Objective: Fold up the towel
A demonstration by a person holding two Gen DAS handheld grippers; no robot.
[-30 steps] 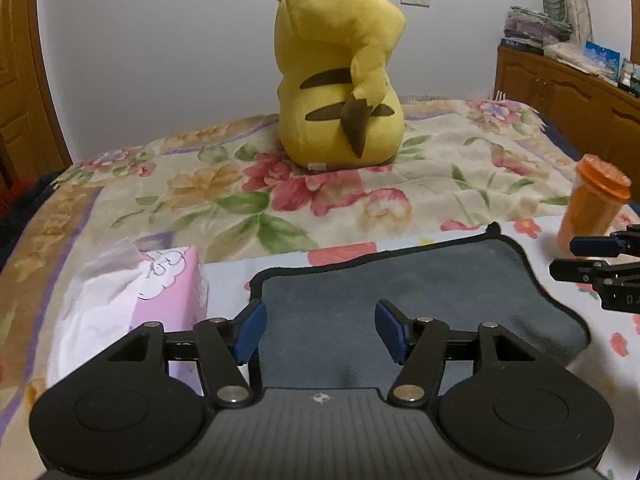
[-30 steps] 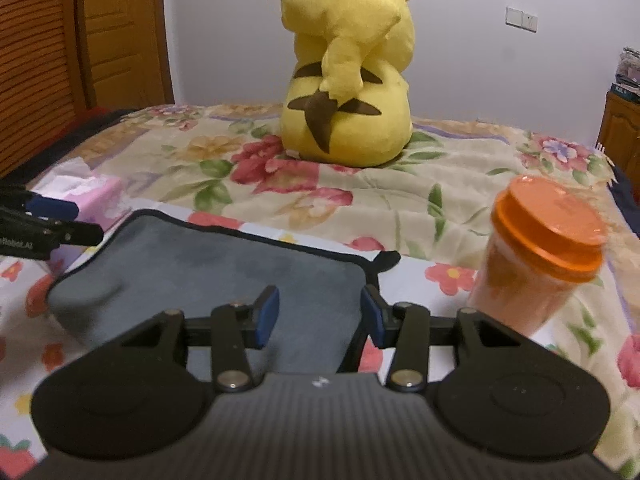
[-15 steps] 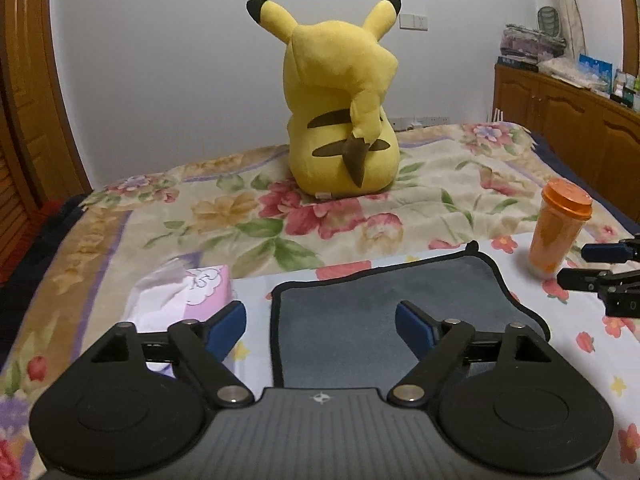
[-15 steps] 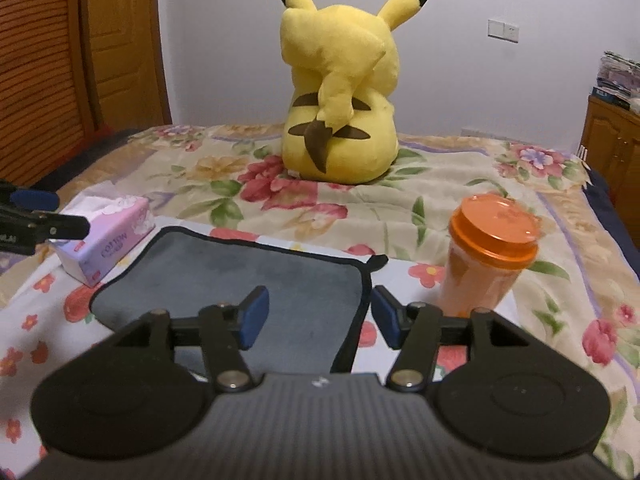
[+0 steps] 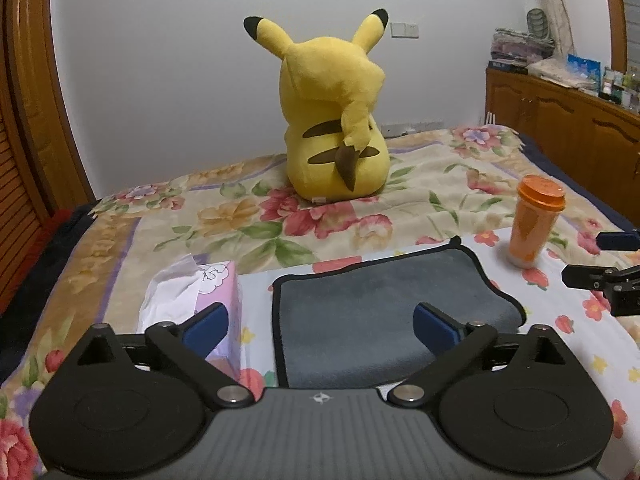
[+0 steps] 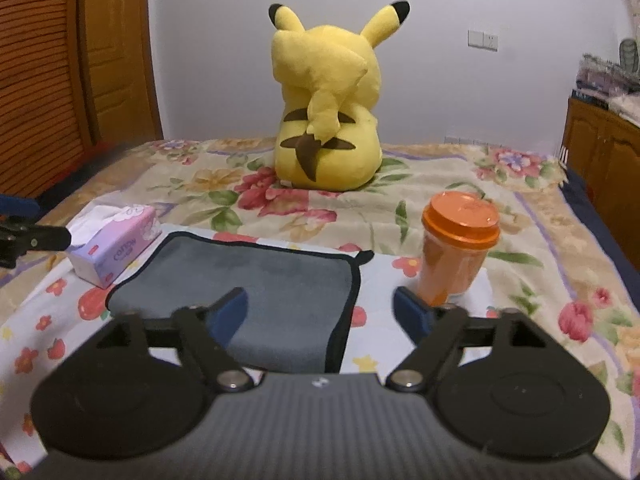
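A grey towel (image 5: 376, 304) with black trim lies folded flat on the flowered bedspread; it also shows in the right wrist view (image 6: 260, 284). My left gripper (image 5: 320, 326) is open and empty, held above the towel's near left part. My right gripper (image 6: 320, 312) is open and empty, above the towel's near right edge. Each gripper shows at the edge of the other's view: the right one (image 5: 600, 264) and the left one (image 6: 24, 228).
A pink tissue box (image 5: 192, 300) sits left of the towel, also in the right wrist view (image 6: 116, 240). An orange lidded cup (image 5: 534, 220) stands right of it (image 6: 458, 248). A yellow plush toy (image 5: 336, 120) sits at the back. A wooden cabinet (image 5: 568, 120) stands right.
Both grippers have pulled back and up from the towel and opened wider. The towel lies still.
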